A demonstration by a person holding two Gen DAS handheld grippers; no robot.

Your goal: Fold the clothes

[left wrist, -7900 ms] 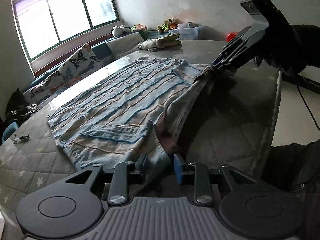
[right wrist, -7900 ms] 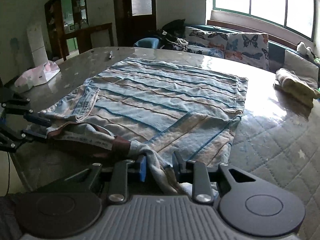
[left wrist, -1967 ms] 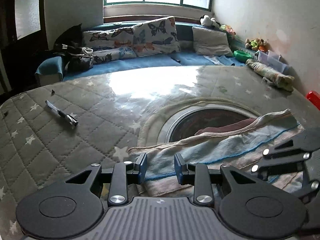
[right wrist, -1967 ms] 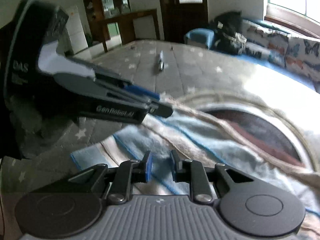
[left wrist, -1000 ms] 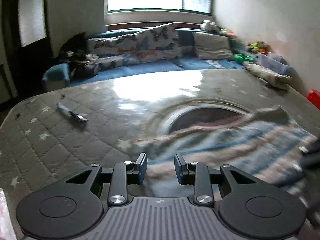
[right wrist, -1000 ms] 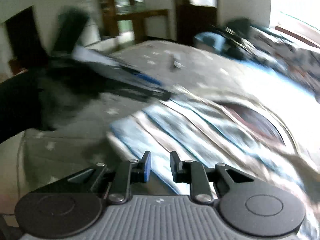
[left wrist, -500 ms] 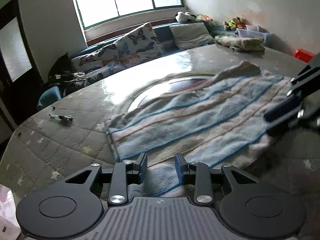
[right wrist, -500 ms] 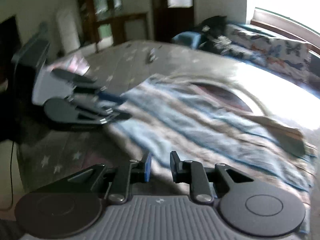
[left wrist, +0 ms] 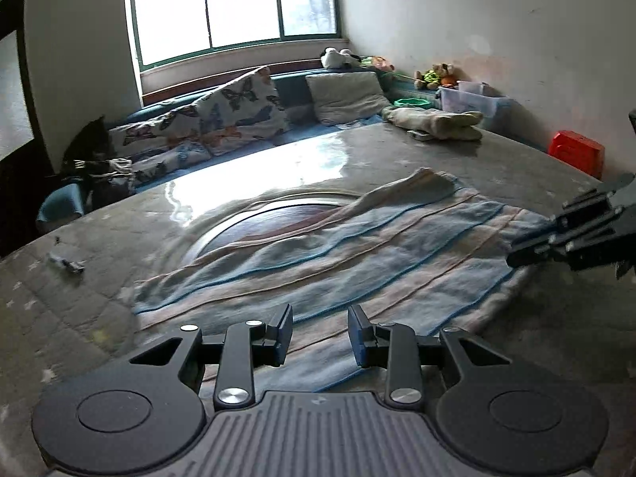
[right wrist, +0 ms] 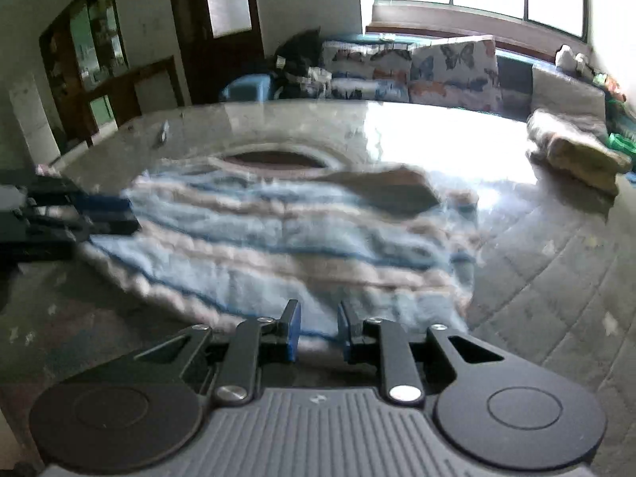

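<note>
- My left gripper (left wrist: 320, 334) sits low over the near edge of the striped cloth (left wrist: 338, 262), jaws apart with just a gap between the blue pads, nothing pinched in there.
- My right gripper (right wrist: 318, 334) is the same deal: jaws apart, empty, hovering right at the near edge of the cloth from the other side.
- The cloth is a folded, fuzzy thing with pale blue and beige stripes, lying as a long band across the middle of the quilted table cover (left wrist: 79, 310). It's mostly flat, with soft ripples.
- One far corner of the cloth is lumped up into a little beige ridge (left wrist: 421, 183) instead of lying flat.
- Just beyond the cloth's far edge the cover has a round opening showing a dark reddish surface (left wrist: 274, 222); the cloth overlaps its near rim.
- In the left wrist view my right gripper shows up at the right edge, its tip over the cloth's right end. In the right wrist view my left one pokes in from the left, blurry.
- A pen (left wrist: 65, 264) lies far left on the cover, well apart from the cloth.
- A folded beige bundle (left wrist: 437, 121) sits at the far right of the table.
- Behind it all: butterfly cushions (left wrist: 242, 107), a red box (left wrist: 576, 155) and a window (left wrist: 234, 4).
</note>
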